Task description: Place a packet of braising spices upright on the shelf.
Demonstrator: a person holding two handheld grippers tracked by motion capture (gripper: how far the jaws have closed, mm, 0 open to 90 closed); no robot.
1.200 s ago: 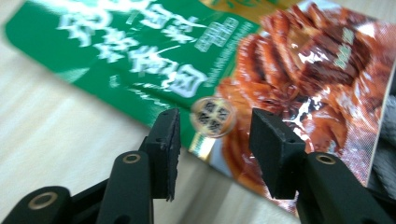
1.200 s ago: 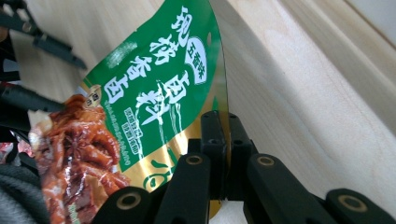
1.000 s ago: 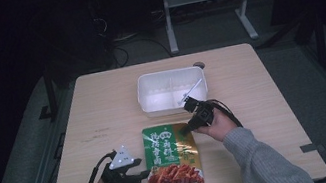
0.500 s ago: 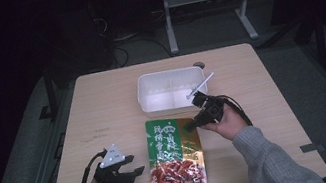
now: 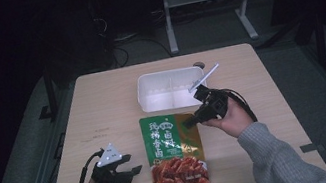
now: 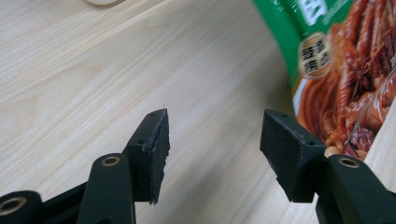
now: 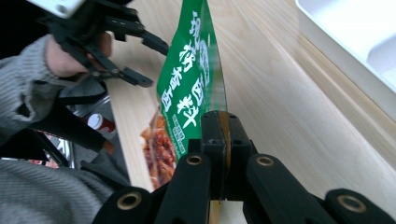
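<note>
Gripping green-and-red food pouch (image 5: pixel 175 150) edge: right claw (image 7: pixel 219 140) clenched | left claw (image 6: pixel 212 154) just opening, nothing between

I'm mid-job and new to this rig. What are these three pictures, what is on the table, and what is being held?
A person holds a hand-held two-jaw gripper in each hand. One camera looks down from above; the other two ride on the grippers, looking along their black jaws. On the wooden table lie a white tray and a green food pouch. The right gripper is shut on the pouch's edge and lifts that side. The left gripper has just been opening; it stands open beside the pouch with nothing between its jaws.
</note>
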